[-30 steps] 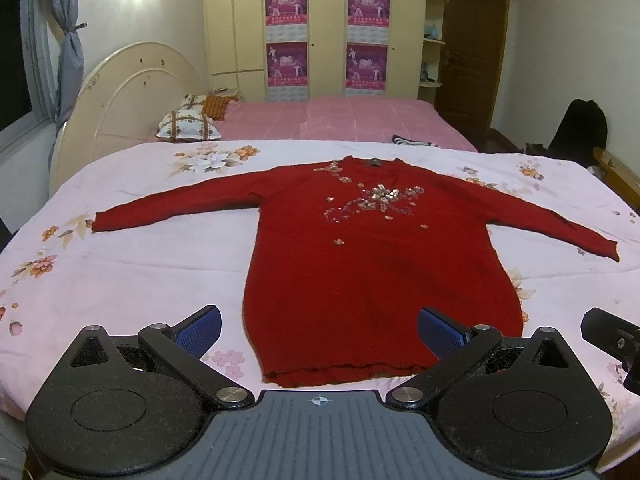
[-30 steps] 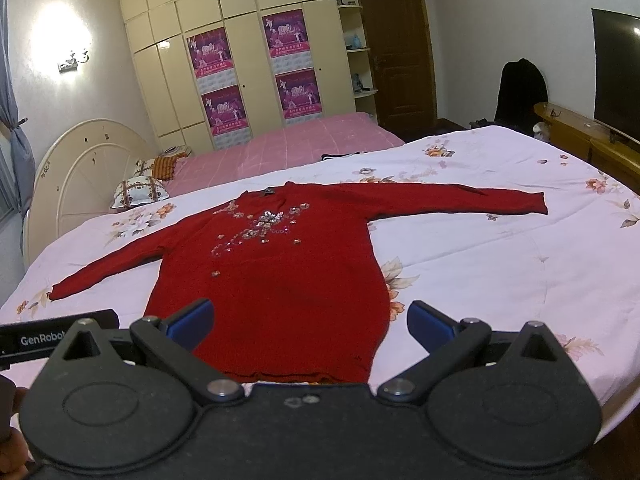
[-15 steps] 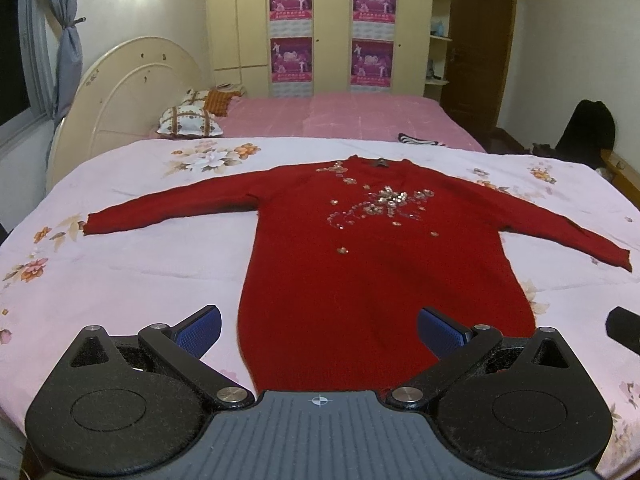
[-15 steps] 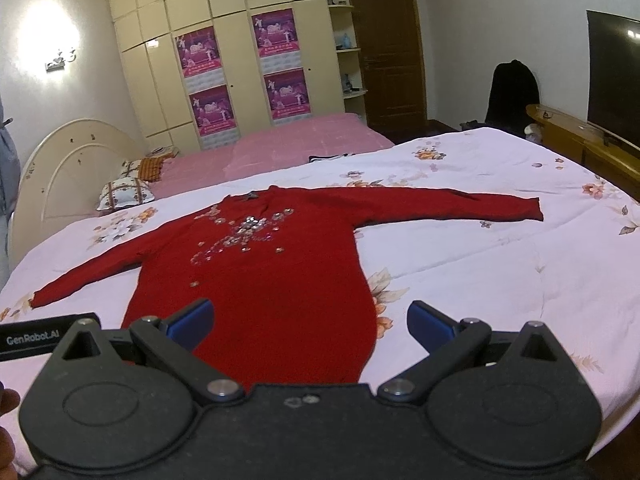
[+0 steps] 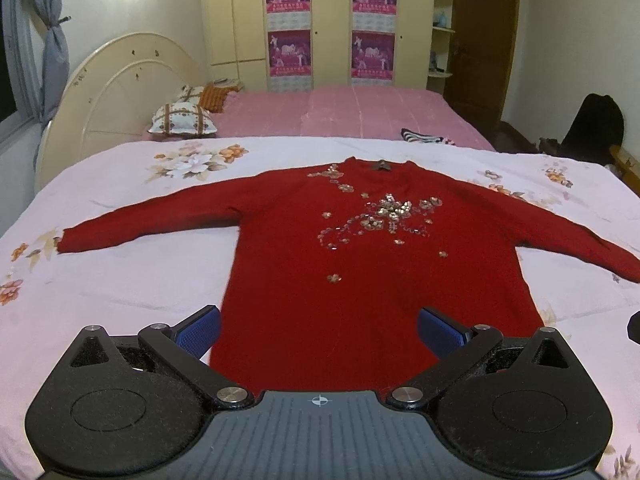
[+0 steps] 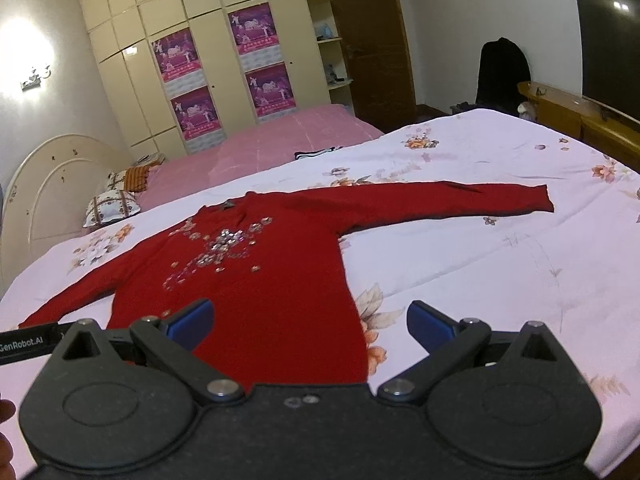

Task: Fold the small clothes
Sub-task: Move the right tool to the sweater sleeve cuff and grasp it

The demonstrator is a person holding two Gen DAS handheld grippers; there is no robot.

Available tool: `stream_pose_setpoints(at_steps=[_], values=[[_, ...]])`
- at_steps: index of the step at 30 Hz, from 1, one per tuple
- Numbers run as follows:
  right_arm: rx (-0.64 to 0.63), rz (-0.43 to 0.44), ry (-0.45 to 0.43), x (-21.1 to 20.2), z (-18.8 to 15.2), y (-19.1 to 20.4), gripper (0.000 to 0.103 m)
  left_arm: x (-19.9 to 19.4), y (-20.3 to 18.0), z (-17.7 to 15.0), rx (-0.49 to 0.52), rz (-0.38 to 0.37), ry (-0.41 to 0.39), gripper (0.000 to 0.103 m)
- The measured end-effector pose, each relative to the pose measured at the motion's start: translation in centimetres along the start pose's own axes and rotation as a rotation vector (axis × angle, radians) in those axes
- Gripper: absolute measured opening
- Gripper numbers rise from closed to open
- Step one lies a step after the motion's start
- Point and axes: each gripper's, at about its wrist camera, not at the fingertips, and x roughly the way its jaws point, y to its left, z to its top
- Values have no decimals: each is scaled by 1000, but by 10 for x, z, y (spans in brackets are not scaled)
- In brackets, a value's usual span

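1. Sweater, red with sequin flowers on the chest, lies flat and face up on the floral bedspread, both sleeves spread wide.
2. Left gripper hovers over the sweater's hem, jaws wide apart, holding nothing.
3. Right gripper hangs over the hem's right corner, jaws likewise spread and empty.
4. Beyond the sweater's collar sit a pink bed, patterned pillows and a striped cloth.

red sweater spread flat on the floral bedspread, sleeves out toward 9 and 3 o'clock, sequins on the chest. left gripper at 6 o'clock, jaws wide apart over the hem. pink bed at 12 o'clock.
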Motion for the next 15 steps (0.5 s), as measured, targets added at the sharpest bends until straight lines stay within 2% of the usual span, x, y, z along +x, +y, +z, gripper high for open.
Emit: stream_pose_setpoints(at_steps=[6, 15], values=[[-10, -18, 10, 36, 19, -10, 98, 39, -24, 20, 19, 0, 14, 103], [42, -59, 25, 100, 46, -44, 84, 104, -65, 48, 38, -10, 56, 103]])
